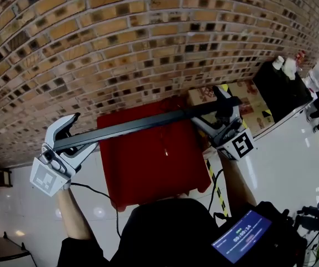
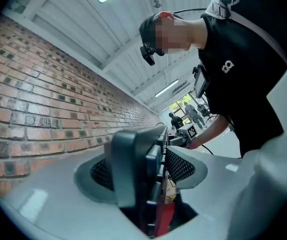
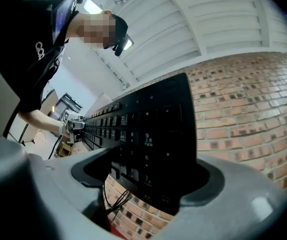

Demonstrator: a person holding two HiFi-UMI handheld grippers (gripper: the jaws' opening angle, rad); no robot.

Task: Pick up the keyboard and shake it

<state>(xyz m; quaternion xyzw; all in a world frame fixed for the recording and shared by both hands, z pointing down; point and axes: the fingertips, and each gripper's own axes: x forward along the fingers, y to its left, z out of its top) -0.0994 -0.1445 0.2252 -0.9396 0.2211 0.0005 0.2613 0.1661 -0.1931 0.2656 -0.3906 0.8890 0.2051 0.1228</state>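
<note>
- The keyboard [image 1: 148, 124] hangs on edge in the air over the red table [image 1: 148, 171].
- The left gripper [image 1: 73, 138] and right gripper [image 1: 224, 111] each clamp one end.
- A hard shake might slip either end-grip, dropping it.

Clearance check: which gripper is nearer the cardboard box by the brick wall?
Right. The right gripper grips the keyboard's end next to the cardboard box; the left gripper grips the opposite end, across the red table from it.
</note>
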